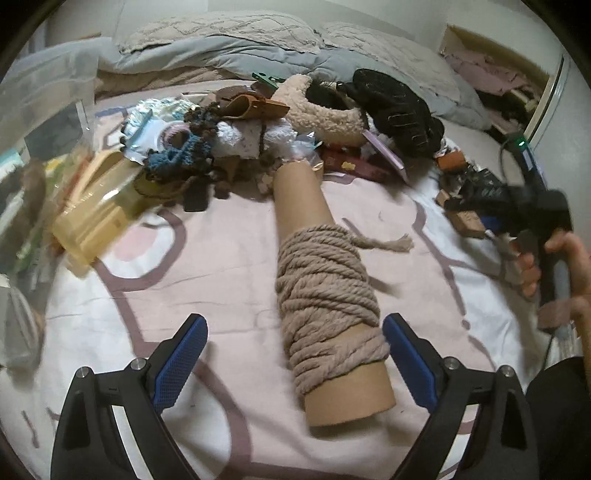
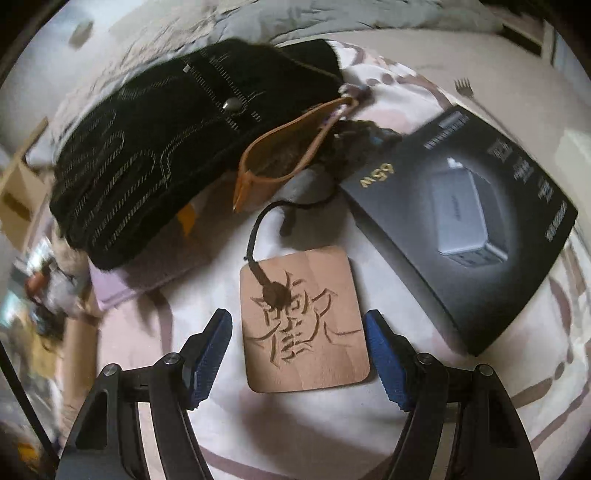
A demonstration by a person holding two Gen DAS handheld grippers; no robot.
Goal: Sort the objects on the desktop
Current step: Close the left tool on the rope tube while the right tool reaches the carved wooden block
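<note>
Between wide right fingers (image 2: 299, 354): tan wooden tag (image 2: 304, 321), carved character, dark cord; left fingers (image 1: 295, 362) wide.

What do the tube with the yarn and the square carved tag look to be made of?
Tube: likely cardboard, matte brown and seamless looking. Yarn wound around it: thick beige twisted fibre, frayed at its loose end. Square tag: apparently pale wood, with faint grain and carved dark strokes, on a dark cord.

I see a bed (image 1: 221, 266) with a pink-patterned white sheet — grey duvet (image 1: 236, 55) bunched behind, pale wall (image 1: 369, 11) beyond.
</note>
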